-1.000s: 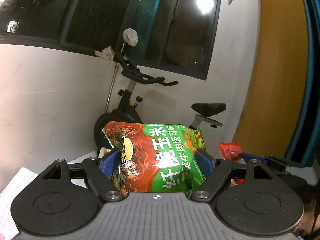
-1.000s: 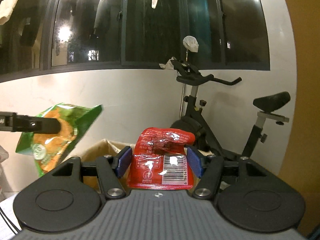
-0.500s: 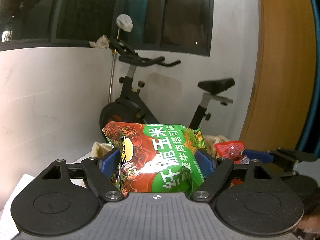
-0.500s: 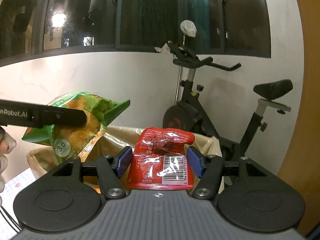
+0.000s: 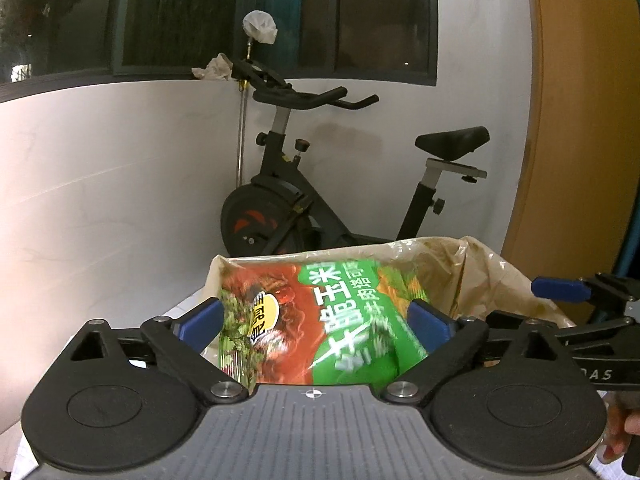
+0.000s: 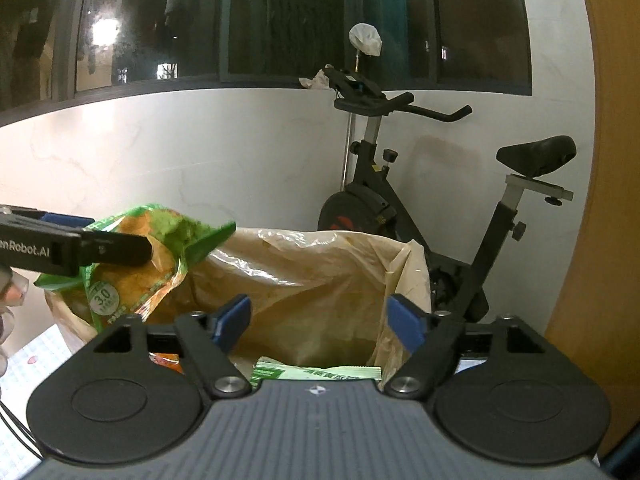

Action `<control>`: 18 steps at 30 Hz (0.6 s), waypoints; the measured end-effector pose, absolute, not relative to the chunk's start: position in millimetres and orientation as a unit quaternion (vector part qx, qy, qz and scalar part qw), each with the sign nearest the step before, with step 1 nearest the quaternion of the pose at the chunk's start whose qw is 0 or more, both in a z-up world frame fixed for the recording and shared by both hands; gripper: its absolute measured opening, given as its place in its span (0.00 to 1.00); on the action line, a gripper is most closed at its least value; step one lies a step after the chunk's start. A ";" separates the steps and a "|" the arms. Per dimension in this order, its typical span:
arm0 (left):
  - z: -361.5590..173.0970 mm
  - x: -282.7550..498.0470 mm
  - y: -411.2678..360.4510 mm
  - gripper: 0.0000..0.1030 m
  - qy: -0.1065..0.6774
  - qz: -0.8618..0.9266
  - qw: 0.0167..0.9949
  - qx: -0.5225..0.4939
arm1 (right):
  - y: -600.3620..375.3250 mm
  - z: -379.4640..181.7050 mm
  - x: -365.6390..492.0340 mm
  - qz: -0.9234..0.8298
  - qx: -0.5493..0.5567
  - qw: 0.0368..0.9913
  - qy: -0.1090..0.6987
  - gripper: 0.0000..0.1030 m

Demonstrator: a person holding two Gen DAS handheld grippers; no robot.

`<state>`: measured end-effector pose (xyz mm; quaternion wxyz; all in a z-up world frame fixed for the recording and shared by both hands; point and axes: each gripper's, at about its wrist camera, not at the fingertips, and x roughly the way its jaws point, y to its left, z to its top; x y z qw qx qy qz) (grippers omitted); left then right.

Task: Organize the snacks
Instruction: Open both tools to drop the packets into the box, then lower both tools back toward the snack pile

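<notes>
Behind, an exercise bike (image 6: 420, 216) stands against the wall. Both grippers' jaws are opening over the bag (image 6: 320, 280): the left gripper (image 5: 316, 320) has the blurred chips (image 5: 320, 320) between its pads, the right gripper (image 6: 318, 320) has nothing; a green packet (image 6: 316, 372) lies inside.

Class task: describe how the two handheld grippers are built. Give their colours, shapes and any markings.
Both match. The left gripper has blue pads on black angled finger arms with silver pivot screws, two black round discs, and a grey ribbed plate bearing a small crosshair mark. The right gripper is built the same. Seen side-on from the right wrist view, the left one's black finger carries white lettering ending "nRobot.AI".
</notes>
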<state>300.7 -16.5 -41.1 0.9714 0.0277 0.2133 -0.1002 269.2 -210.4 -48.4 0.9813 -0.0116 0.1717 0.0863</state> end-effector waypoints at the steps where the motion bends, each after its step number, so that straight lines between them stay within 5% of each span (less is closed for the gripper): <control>1: -40.5 298.7 -15.0 0.96 0.212 -0.102 0.972 0.027 | -209.4 -48.1 268.2 0.088 -0.013 0.981 0.172 0.79; 18: -27.4 255.3 12.4 0.96 0.190 -0.111 0.976 -0.002 | -210.7 -42.7 235.4 0.104 -0.008 0.980 0.166 0.82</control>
